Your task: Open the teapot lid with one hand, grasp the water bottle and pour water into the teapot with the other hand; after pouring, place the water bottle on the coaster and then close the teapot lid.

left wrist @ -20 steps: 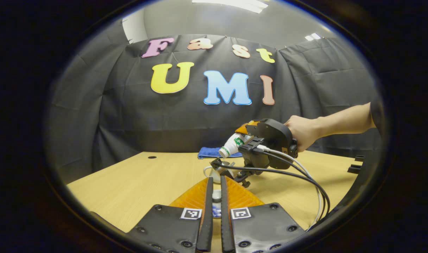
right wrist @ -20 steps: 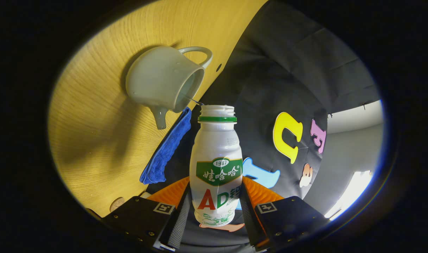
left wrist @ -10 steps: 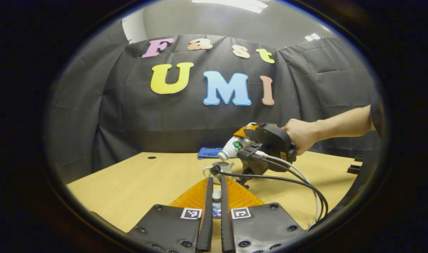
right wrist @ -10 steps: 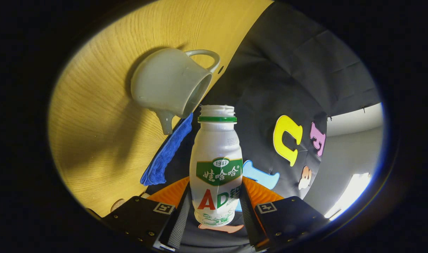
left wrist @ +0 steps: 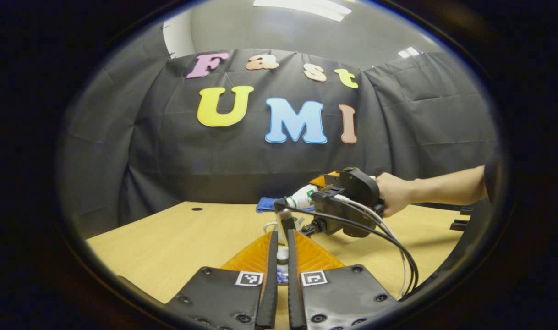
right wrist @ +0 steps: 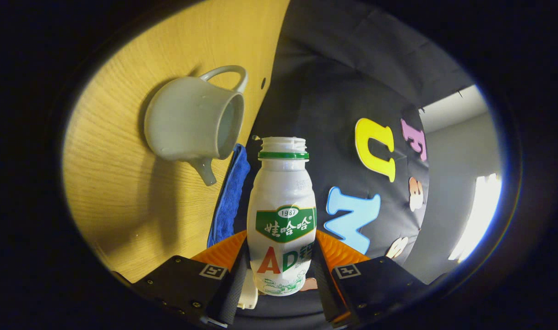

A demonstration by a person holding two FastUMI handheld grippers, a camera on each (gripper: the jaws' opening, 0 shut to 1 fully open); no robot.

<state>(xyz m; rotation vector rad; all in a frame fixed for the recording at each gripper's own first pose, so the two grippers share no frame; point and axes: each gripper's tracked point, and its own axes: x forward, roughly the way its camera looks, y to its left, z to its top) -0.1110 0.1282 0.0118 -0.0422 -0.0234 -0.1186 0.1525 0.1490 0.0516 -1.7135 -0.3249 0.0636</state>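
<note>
One water bottle (right wrist: 282, 215) clamped in right hand-held gripper (right wrist: 281, 270), mouth toward teapot (right wrist: 194, 120).

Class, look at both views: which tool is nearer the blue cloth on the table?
Right. The right tool, gripping the water bottle, hangs just before the blue cloth; the left tool sits farther back.

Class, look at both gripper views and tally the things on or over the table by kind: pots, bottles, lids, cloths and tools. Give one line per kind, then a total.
Teapot: 1
Bottle: 1
Lid: 1
Cloth: 1
Tools, left tool and right tool: 2
Total: 6
</note>
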